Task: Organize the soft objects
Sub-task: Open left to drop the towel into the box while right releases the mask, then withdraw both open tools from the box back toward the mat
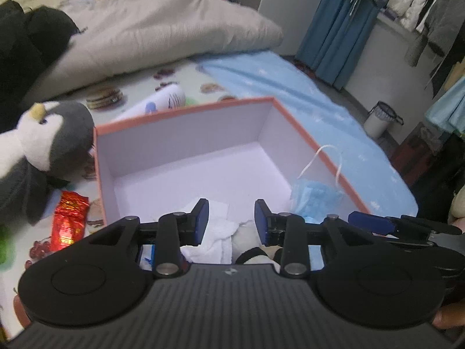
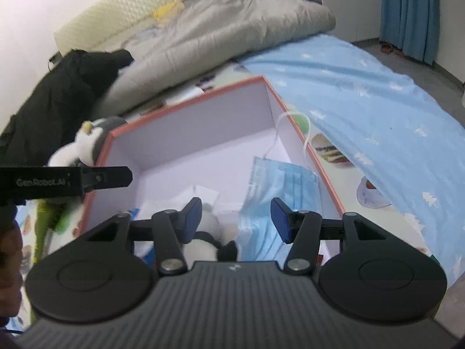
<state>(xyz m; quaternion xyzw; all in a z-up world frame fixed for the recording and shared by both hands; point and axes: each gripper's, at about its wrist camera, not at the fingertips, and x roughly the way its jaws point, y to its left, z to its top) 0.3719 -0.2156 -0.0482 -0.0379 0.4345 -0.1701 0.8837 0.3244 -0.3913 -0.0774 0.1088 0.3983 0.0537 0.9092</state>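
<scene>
An open box [image 1: 186,110] with white inside and a salmon rim [image 2: 186,100] sits on the bed. In it lie a blue face mask [image 1: 315,196] [image 2: 279,183], a white cloth [image 1: 218,229] [image 2: 186,196] and a small black-and-white plush [image 1: 252,244] [image 2: 207,234]. My left gripper [image 1: 231,222] is open and empty above the cloth and plush. My right gripper [image 2: 236,219] is open and empty over the plush and mask. A grey-and-white penguin plush [image 1: 43,142] [image 2: 93,139] lies outside the box's left wall.
A red foil packet [image 1: 68,219] lies left of the box. A white tube [image 1: 162,101] lies behind it. A grey duvet [image 1: 151,32], black clothes [image 2: 58,99] and a blue sheet [image 2: 377,101] cover the bed. A bin [image 1: 379,119] stands on the floor.
</scene>
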